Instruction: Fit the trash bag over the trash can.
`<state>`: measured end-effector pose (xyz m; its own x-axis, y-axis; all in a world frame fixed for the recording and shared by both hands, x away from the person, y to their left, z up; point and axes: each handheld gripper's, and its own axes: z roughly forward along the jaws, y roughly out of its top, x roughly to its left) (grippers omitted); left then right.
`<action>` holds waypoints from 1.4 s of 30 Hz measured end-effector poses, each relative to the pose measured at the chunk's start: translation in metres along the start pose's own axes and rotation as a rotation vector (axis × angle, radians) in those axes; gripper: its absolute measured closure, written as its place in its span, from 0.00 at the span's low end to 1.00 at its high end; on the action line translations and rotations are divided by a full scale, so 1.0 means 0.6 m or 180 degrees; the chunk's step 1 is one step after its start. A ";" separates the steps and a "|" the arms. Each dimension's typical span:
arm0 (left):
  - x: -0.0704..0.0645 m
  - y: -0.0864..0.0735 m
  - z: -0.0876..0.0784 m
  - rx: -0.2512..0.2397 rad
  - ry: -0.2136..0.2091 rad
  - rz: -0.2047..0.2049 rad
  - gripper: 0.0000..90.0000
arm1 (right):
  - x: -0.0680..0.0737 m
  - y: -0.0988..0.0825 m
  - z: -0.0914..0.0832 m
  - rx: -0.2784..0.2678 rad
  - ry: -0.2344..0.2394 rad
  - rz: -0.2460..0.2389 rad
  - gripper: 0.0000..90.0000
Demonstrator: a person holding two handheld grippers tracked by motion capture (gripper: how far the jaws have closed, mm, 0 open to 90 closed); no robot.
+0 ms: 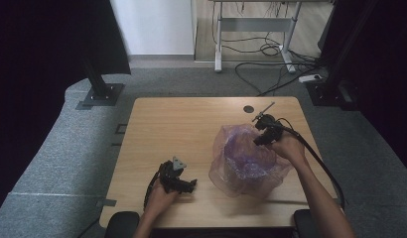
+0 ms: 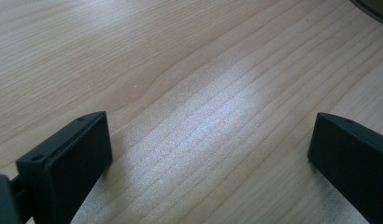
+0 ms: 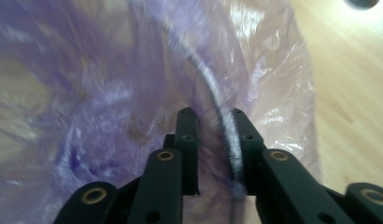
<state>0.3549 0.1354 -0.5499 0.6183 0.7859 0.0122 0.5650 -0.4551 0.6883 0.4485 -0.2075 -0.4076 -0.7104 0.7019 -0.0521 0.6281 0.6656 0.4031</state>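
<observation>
The right gripper had its jaws pinched together on the rim of the purple plastic bag, film bunched between the pads. That bag sat crumpled on the right half of the wooden table. Over at the near left, the left gripper rested low with jaws wide apart, bare wood between them. Beyond the table lay grey carpet, cables and a desk frame.

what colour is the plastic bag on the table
See-through purple plastic bag, clearest in the high view.
</observation>
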 end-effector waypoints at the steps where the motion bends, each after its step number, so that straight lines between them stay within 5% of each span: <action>1: 0.000 0.000 0.000 0.0000 0.0000 0.0000 0.00 | -0.001 -0.003 0.006 0.0062 0.0020 -0.0019 0.83; 5: 0.000 0.000 0.000 0.0000 0.0000 -0.0001 0.00 | -0.004 -0.012 0.018 0.0113 0.0016 -0.0033 0.47; 8: 0.000 0.000 0.000 0.0000 0.0000 0.0000 0.00 | -0.009 -0.012 -0.011 -0.0119 0.0061 0.0059 0.36; 14: 0.000 0.000 0.000 0.0002 -0.0001 0.0000 0.00 | -0.003 -0.012 -0.095 -0.0456 -0.0051 0.0081 0.36; 17: 0.000 0.000 0.000 0.0001 -0.0001 -0.0001 0.00 | 0.000 -0.024 -0.110 -0.0422 -0.0185 0.0238 0.48; 19: 0.000 0.000 0.000 0.0001 -0.0002 -0.0001 0.00 | 0.000 -0.035 -0.103 -0.0249 -0.0235 0.0299 0.59; 21: 0.000 0.000 0.000 0.0001 -0.0002 -0.0001 0.00 | -0.003 -0.046 -0.086 -0.0125 -0.0132 0.0338 0.70; 25: 0.000 0.000 0.000 0.0001 -0.0001 -0.0001 0.00 | -0.005 -0.059 -0.043 0.0047 0.0112 0.0354 0.82; 28: 0.000 0.000 0.000 -0.0001 -0.0001 -0.0001 0.00 | -0.001 -0.057 -0.019 0.0196 0.0105 0.0254 0.85; 29: 0.000 0.000 0.000 0.0000 -0.0001 -0.0001 0.00 | -0.003 -0.056 -0.017 0.0163 0.0143 0.0243 0.81; 31: 0.000 0.000 0.000 0.0000 -0.0001 -0.0001 0.00 | -0.006 -0.055 -0.018 0.0070 0.0026 0.0162 0.55; 34: 0.000 0.000 0.000 0.0000 -0.0001 -0.0002 0.00 | -0.012 -0.058 -0.036 -0.0145 -0.0060 0.0223 0.39; 39: 0.000 0.000 0.000 0.0001 -0.0001 0.0000 0.00 | -0.004 -0.062 -0.090 -0.0474 -0.0177 0.0215 0.33; 42: 0.000 0.000 0.000 0.0002 -0.0002 -0.0001 0.00 | 0.021 -0.060 -0.109 -0.0610 -0.0078 0.0082 0.33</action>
<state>0.3548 0.1354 -0.5498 0.6184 0.7858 0.0116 0.5654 -0.4552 0.6878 0.3964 -0.2392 -0.3629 -0.6854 0.7256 -0.0608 0.5723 0.5884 0.5712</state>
